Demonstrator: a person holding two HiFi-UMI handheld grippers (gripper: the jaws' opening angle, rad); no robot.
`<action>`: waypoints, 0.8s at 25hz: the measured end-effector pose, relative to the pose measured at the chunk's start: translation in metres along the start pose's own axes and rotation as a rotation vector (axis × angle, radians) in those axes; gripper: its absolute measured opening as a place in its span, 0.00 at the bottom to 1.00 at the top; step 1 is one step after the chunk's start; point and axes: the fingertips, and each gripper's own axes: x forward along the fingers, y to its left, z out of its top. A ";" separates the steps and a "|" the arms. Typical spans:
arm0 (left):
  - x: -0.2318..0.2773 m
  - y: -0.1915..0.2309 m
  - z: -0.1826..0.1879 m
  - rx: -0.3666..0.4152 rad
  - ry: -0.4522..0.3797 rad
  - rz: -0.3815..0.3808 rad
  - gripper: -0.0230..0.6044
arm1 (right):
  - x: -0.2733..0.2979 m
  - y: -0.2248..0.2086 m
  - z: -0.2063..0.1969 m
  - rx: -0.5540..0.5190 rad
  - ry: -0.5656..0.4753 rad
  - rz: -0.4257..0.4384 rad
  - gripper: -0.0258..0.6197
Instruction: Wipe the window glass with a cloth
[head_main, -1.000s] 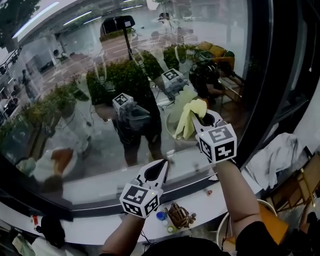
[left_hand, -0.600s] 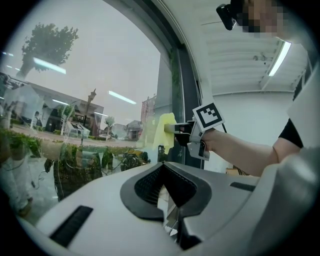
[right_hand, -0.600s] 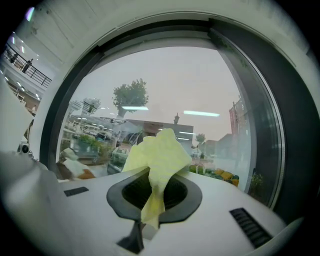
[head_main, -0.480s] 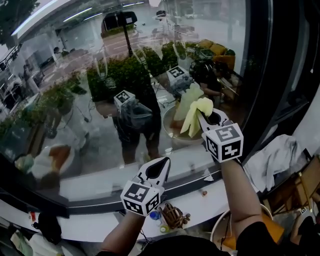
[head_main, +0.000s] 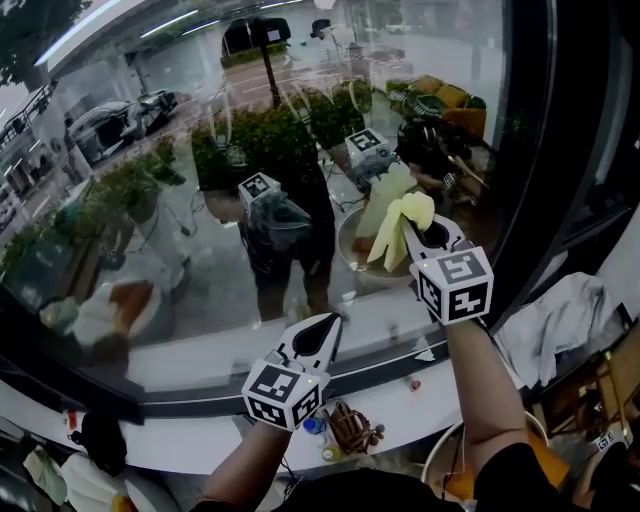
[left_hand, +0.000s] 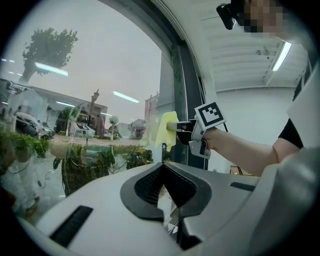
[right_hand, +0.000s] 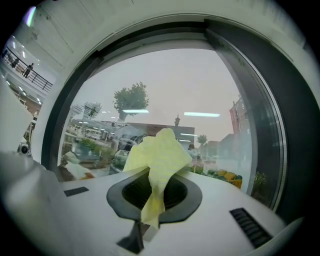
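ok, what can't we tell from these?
- Head view: whether the yellow cloth touches the window glass; its reflection merges with it.
- Head view: small items on the sill; too small, partly behind the left gripper.
- Right gripper view: right gripper tips; the cloth covers them.

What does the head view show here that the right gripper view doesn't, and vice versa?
Head view only: the left gripper, held low, and the cluttered sill. Right gripper view only: a tail of the yellow cloth hanging through the shut jaws. Both: the right gripper holding that cloth up at the glass.
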 end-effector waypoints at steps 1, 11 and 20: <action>-0.002 0.001 0.000 0.000 0.001 0.006 0.05 | 0.000 0.000 0.000 0.002 -0.002 -0.001 0.11; -0.030 0.005 0.001 0.000 0.007 0.089 0.05 | -0.002 -0.001 0.000 0.021 -0.029 -0.006 0.11; -0.079 0.025 -0.008 -0.020 0.008 0.206 0.05 | -0.006 0.007 -0.013 0.048 -0.029 -0.006 0.11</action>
